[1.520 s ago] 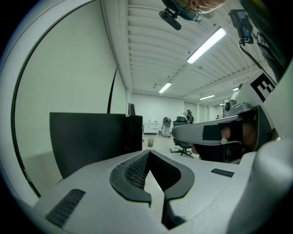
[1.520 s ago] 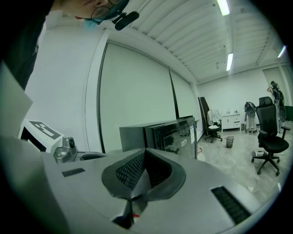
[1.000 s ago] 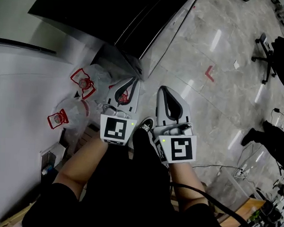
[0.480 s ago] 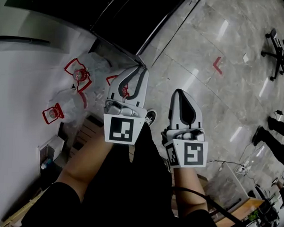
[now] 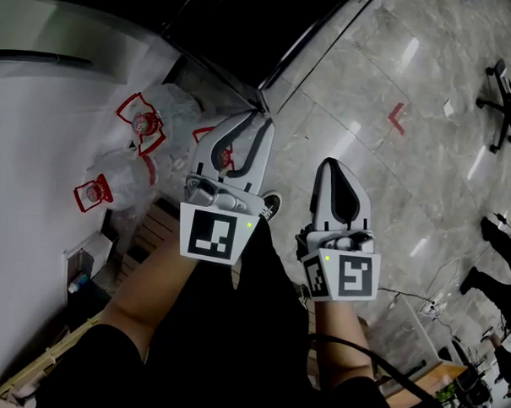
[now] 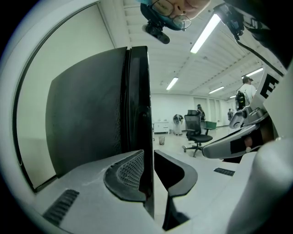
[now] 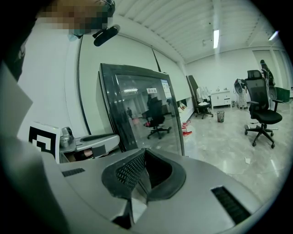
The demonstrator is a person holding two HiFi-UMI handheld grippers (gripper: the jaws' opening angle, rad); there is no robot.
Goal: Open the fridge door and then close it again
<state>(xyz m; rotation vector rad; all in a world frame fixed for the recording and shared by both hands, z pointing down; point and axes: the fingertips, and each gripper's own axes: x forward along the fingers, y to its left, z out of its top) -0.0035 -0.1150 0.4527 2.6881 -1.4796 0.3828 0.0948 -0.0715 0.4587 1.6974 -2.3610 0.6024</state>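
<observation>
Black fridge (image 5: 246, 21) stands right ahead, and its glass door (image 7: 142, 109) looks shut against the body. The left hand-held gripper (image 5: 255, 121) is up near the door's front edge (image 6: 139, 100) with its jaws only a sliver apart. That edge lines up with the gap, but I can't tell if they touch. The right hand-held gripper (image 5: 333, 164) hangs beside it over the marble floor (image 5: 369, 119), with its jaws closed on nothing.

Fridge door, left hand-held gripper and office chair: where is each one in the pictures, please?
fridge door (image 6: 137, 105), left gripper view, on its black edge.
left hand-held gripper (image 5: 259, 123), head view, midway between its fingertips.
office chair (image 7: 260, 98), right gripper view, on its backrest.
</observation>
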